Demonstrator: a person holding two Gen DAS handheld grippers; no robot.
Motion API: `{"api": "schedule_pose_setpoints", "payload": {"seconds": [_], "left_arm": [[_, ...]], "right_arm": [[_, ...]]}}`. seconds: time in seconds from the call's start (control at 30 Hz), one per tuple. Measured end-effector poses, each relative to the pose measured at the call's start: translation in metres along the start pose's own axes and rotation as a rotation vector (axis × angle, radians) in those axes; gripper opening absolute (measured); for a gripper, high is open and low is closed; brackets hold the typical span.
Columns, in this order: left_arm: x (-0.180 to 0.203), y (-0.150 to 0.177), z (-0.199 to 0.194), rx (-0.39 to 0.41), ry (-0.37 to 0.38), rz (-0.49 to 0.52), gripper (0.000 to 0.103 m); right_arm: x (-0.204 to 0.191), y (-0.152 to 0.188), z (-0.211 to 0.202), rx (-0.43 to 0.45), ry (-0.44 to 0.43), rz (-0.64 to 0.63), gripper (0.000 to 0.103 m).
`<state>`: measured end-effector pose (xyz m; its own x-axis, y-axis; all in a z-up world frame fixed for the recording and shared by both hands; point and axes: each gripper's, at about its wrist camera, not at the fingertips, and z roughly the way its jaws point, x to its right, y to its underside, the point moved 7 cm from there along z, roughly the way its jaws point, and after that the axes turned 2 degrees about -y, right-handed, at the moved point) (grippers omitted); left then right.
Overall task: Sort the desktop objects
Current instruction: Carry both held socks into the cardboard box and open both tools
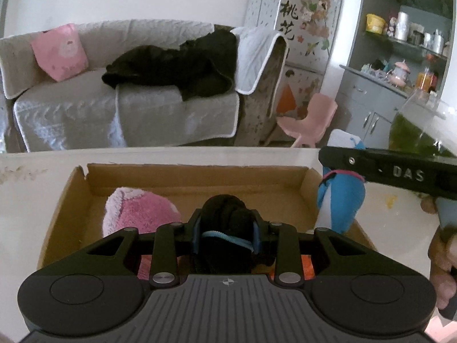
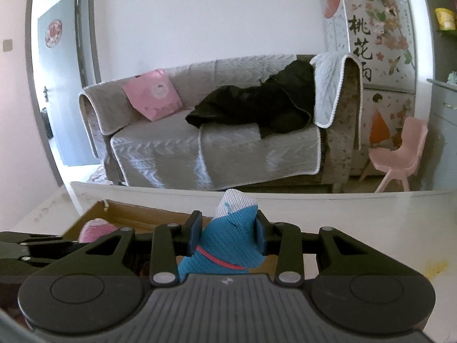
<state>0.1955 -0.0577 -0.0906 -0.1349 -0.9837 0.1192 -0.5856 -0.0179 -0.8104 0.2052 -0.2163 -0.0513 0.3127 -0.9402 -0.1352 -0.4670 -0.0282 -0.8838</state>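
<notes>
A pink sock already lies in the cardboard box on the desk; two more, by my reading, remain to drop in. The left gripper clamps a black sock over the box. At its two o'clock, the right gripper pinches a blue sock above the box's right edge.
</notes>
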Motion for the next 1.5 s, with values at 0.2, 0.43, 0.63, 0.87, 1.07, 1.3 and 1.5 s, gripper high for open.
{"api": "schedule_pose_setpoints", "payload": {"seconds": [0.2, 0.43, 0.63, 0.87, 1.07, 1.3, 1.5], "left_arm": [[0.008, 0.008, -0.001, -0.007, -0.029, 0.056, 0.039], [0.009, 0.013, 0.001, -0.028, -0.054, 0.073, 0.039], [0.008, 0.013, 0.002, -0.043, -0.059, 0.078, 0.039], [0.009, 0.014, 0.009, -0.07, -0.059, 0.075, 0.039], [0.01, 0.017, 0.012, -0.087, -0.069, 0.089, 0.039], [0.012, 0.019, 0.013, -0.099, -0.075, 0.107, 0.039], [0.012, 0.022, 0.015, -0.118, -0.071, 0.114, 0.042]], "right_arm": [[0.004, 0.0, 0.008, -0.01, -0.007, 0.028, 0.035], [0.003, 0.007, 0.017, -0.043, -0.014, 0.035, 0.035], [-0.001, 0.011, 0.02, -0.06, -0.011, 0.025, 0.035], [0.0, 0.011, 0.024, -0.071, -0.012, 0.03, 0.035], [0.001, 0.014, 0.028, -0.075, -0.009, 0.035, 0.036], [0.004, 0.013, 0.028, -0.07, -0.002, 0.055, 0.036], [0.003, 0.014, 0.031, -0.082, 0.012, 0.047, 0.042]]}}
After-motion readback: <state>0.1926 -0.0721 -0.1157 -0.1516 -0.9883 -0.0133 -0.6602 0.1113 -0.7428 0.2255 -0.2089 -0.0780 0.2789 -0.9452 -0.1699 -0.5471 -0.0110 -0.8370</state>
